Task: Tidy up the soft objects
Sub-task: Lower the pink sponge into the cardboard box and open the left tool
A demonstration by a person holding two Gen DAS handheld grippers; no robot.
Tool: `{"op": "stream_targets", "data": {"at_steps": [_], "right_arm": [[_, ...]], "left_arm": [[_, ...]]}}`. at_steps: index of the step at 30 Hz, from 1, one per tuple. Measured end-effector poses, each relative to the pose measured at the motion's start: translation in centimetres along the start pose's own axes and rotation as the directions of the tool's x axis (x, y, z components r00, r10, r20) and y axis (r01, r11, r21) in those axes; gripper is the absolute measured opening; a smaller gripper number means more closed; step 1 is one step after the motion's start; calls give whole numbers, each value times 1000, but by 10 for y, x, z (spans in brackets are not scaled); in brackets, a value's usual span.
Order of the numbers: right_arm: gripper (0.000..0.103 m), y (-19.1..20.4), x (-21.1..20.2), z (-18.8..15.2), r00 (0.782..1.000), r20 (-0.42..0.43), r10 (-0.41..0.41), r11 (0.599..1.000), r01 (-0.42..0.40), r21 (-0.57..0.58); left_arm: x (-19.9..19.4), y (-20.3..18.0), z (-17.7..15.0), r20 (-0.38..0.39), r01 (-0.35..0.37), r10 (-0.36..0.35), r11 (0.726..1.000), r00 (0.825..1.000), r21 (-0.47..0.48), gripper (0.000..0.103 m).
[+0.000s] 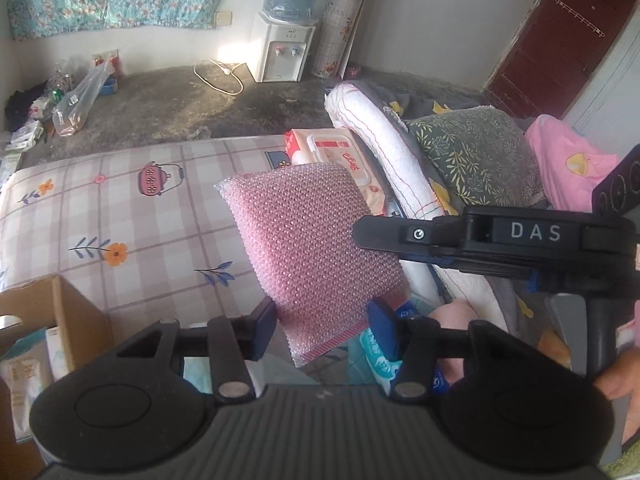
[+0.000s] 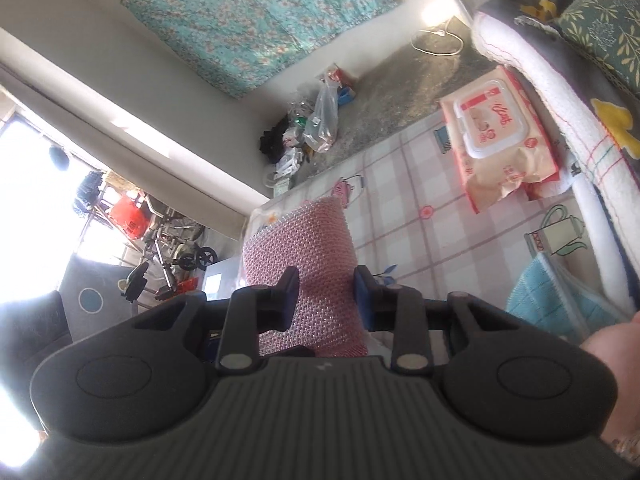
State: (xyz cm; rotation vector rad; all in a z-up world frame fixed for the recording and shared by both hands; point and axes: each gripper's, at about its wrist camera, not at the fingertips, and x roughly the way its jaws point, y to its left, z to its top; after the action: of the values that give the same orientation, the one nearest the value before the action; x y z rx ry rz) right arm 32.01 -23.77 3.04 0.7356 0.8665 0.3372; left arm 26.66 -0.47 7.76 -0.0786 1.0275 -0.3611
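Note:
A pink bubble-wrap cushion (image 1: pixel 308 240) hangs above the checked mat. My right gripper (image 2: pixel 326 296) is shut on the pink cushion (image 2: pixel 304 264) and also shows in the left wrist view (image 1: pixel 400 236) as a black arm marked DAS pinching the cushion's right edge. My left gripper (image 1: pixel 324 320) has its jaws on either side of the cushion's lower end, with a gap on the right side. A pack of wet wipes (image 2: pixel 500 132) lies on the mat, also behind the cushion in the left wrist view (image 1: pixel 344 152).
A cardboard box (image 1: pixel 60 320) with soft packs stands at lower left. A rolled white quilt (image 1: pixel 384 148), a green leaf pillow (image 1: pixel 476 156) and pink cloth (image 1: pixel 568 160) lie at right. A blue towel (image 2: pixel 560 296) lies on the checked mat (image 1: pixel 120 208). A water dispenser (image 1: pixel 284 40) stands behind.

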Motion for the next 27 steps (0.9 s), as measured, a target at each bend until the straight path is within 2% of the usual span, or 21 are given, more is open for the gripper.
{"op": "stream_targets", "data": {"at_steps": [3,7,11,15,20,23,27], "right_arm": [[29,48,-5,-22,998,-9,56,997,-57,-55],[29,110,12,-53,991,-54,119,985,-124,-123],[29,178,50,-92,979,-139,150,970,-173,-173],[29,231,98,-133,963,-227,142,957,-192,-217],[29,260,163,-175,942,-317,112,967,-177,-185],[29,252,205,-186,927,-360,101,982,-151,-114],[29,241,253,-190,918,-386,87,993,-112,-44]], "left_arm": [[-43,28,-23,32,-34,34,999,999,-26,52],[-89,75,-58,63,-98,103,992,993,-82,52],[-122,129,-93,68,-154,167,975,984,-161,52],[-137,184,-124,33,-210,223,949,974,-237,52],[-122,241,-142,-60,-280,274,914,960,-293,52],[-104,264,-143,-113,-332,313,900,943,-284,52],[-81,286,-138,-156,-408,380,883,912,-234,52]]}}
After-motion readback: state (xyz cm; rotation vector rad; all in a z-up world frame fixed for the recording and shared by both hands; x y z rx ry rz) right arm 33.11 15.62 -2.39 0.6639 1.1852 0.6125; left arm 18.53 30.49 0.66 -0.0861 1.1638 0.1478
